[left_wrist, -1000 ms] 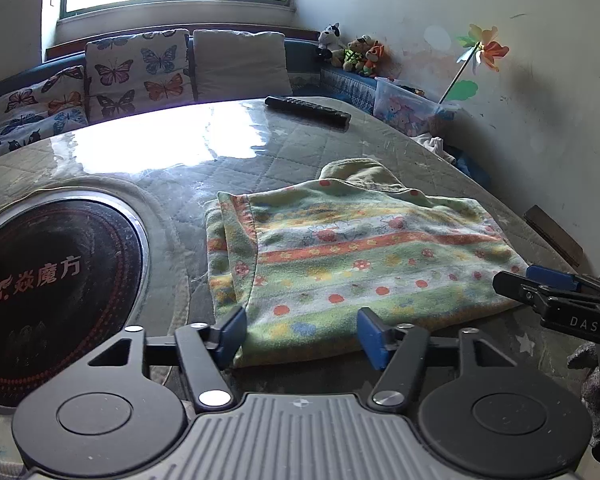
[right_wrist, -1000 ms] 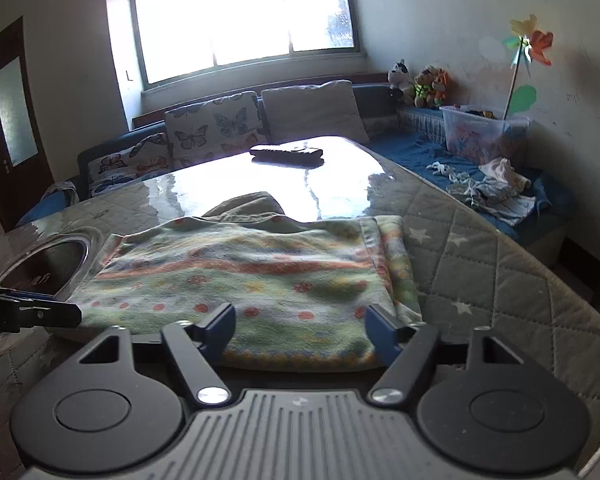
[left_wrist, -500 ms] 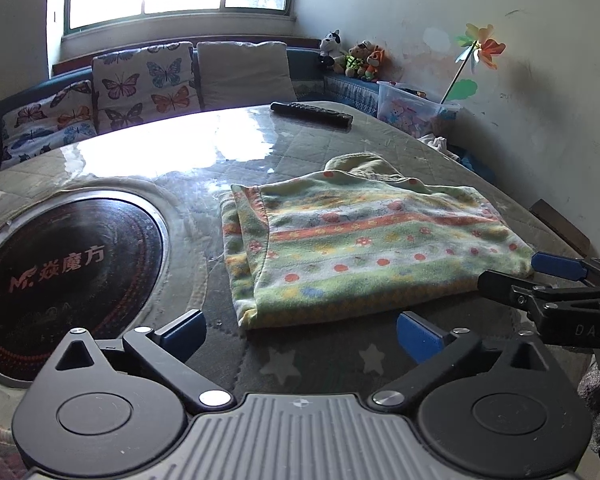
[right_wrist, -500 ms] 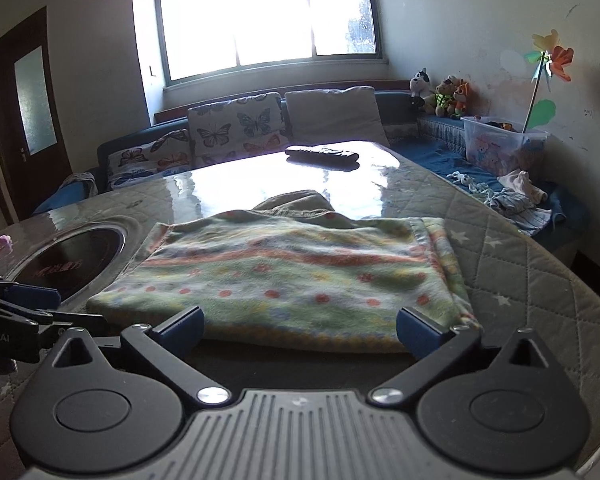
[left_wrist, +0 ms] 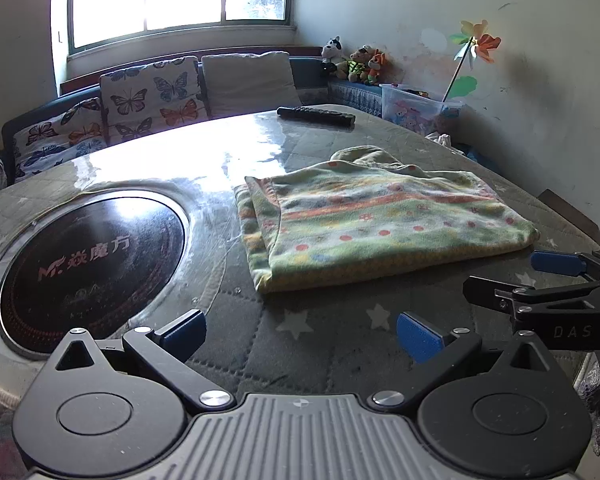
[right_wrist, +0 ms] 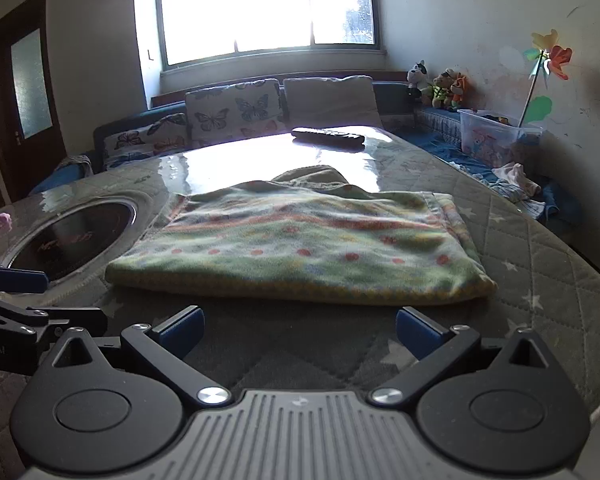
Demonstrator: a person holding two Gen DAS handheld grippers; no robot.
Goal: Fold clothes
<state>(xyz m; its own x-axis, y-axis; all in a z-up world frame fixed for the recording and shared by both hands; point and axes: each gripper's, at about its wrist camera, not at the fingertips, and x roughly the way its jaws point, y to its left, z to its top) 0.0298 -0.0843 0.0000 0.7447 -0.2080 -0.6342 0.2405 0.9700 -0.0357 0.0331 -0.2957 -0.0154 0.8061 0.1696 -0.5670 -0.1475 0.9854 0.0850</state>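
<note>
Both my grippers had just been opening and stood wide, nothing between the jaws. Left gripper (left_wrist: pixel 301 330) and right gripper (right_wrist: pixel 300 328) hung just short of the folded garment's (left_wrist: pixel 384 220) near edge, not touching it. Garment lay flat on the table (left_wrist: pixel 332 352), just right of the round cooktop (left_wrist: pixel 88 256). Remote (left_wrist: pixel 316 117) sat well beyond the garment.

A bare strip of the grey quilted desk (left_wrist: pixel 324 344) lies open between both tongs and the folded green dotted fleece garment (left_wrist: pixel 380 224). Left of the garment sits the round black glass cooktop (left_wrist: pixel 88 256), flush. Far behind, a black remote control (left_wrist: pixel 316 117) lies across the shiny stretch.
</note>
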